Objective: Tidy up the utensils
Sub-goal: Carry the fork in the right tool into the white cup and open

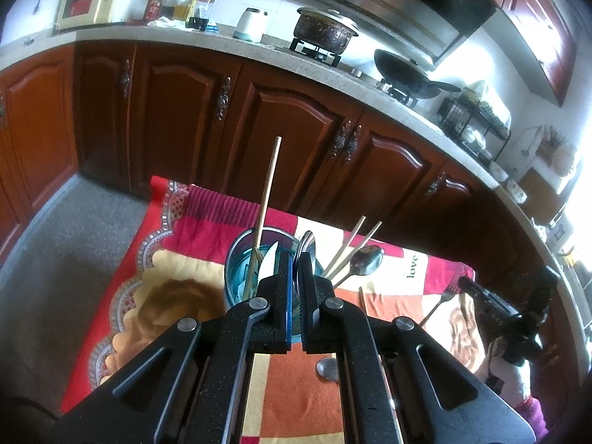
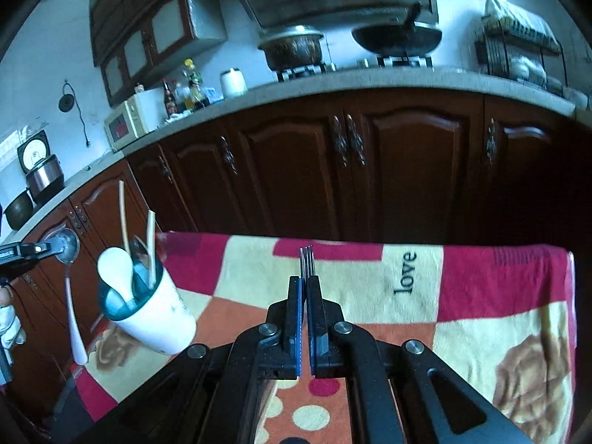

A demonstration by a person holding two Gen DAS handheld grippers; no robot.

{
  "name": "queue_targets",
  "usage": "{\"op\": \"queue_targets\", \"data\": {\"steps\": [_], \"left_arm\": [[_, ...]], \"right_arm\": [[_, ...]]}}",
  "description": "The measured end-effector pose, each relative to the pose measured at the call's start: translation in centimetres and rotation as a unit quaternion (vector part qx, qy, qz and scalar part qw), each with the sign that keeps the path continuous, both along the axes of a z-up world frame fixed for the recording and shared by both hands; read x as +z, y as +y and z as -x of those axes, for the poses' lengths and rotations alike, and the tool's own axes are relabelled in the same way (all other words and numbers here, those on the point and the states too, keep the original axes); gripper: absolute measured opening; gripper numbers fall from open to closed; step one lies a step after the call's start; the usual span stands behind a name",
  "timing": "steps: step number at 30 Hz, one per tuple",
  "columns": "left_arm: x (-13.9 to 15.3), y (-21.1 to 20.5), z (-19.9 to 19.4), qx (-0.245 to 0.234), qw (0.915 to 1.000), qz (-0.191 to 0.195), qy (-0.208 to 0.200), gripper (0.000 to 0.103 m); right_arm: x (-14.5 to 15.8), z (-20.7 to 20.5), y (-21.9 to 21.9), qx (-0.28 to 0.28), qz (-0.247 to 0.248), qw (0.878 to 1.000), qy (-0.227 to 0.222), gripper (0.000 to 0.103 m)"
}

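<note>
The right gripper (image 2: 305, 288) is clamped on a fork (image 2: 306, 263) and the left gripper (image 1: 295, 273) on a spoon (image 1: 305, 246) — the crowded cup (image 2: 148, 314) at nine o'clock could tip if bumped.

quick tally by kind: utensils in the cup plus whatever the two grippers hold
spoons: 3, a white one and a metal one in the cup, and one in the left gripper
chopsticks: 3, all in the cup
fork: 1, in the right gripper
total: 7
</note>
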State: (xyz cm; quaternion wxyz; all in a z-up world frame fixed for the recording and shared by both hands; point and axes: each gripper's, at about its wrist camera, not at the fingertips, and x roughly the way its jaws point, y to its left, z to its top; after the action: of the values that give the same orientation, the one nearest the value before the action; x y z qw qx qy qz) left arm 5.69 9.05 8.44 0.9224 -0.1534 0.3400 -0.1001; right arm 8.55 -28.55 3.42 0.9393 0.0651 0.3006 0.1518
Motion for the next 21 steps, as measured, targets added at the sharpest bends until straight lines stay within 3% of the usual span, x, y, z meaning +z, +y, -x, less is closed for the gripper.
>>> {"op": "queue_targets", "data": {"steps": [11,21], "left_arm": [[1.0,0.7,-0.8,0.026,0.9993,-0.017,-0.021,0.001],[1.0,1.9,-2.7,0.059,0.9964,-0.05,-0.037,0.001]], "right_arm": [[5.7,1.5,2.1,0.033,0.001,0.998,-0.048,0.002],[11.7,1.4,7.4,0.099,-0.004,0.991,-0.086,0.002]]}}
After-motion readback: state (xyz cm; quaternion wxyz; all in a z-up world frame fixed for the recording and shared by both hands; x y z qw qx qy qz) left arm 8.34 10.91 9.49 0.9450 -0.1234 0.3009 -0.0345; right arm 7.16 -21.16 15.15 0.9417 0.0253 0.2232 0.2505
